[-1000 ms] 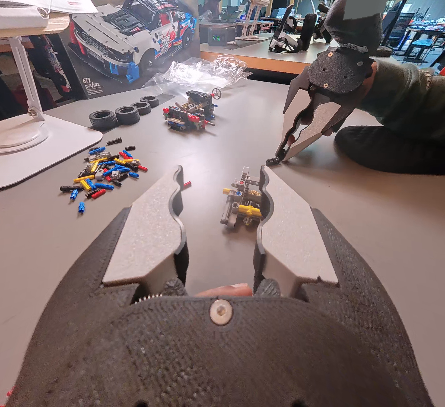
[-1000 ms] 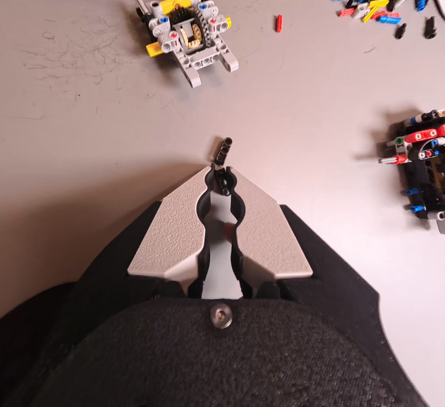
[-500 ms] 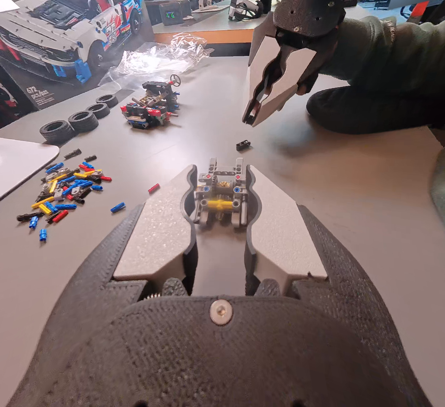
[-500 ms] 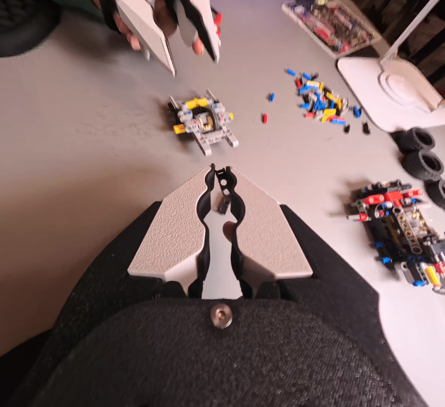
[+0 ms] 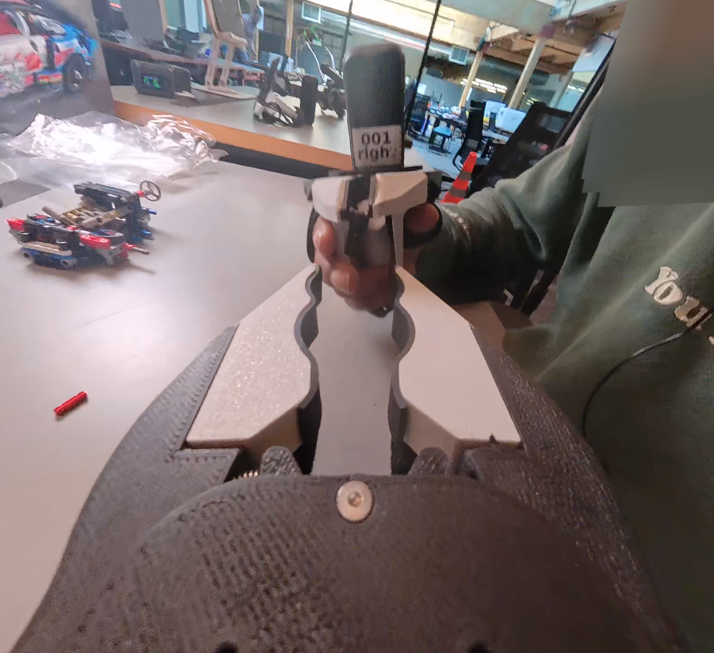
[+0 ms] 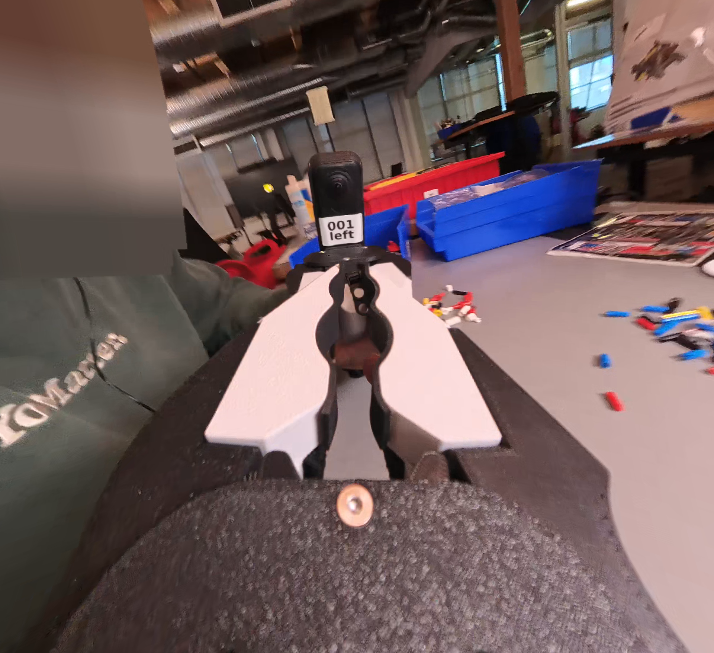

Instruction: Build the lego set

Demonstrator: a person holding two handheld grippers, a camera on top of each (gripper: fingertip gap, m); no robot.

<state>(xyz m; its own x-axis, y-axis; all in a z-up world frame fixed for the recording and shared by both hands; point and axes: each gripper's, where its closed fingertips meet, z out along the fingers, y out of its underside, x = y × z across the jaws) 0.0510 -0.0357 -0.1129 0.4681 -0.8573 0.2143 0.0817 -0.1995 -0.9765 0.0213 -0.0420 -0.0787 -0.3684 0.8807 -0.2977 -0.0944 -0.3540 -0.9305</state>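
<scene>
The right gripper (image 6: 353, 286) pinches a small black piece (image 6: 359, 296). The left gripper (image 5: 355, 282) is apart, holding nothing. The half-built car (image 5: 83, 226) sits at ten o'clock. A loose pinch could drop the piece.

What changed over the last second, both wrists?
Both grippers rose from the table and swung to face each other. The right gripper picked up the black connector and stays shut on it. The left gripper is open; the grey-yellow assembly it straddled half a second ago is out of view. The car chassis, red pin and loose pile stayed put.
</scene>
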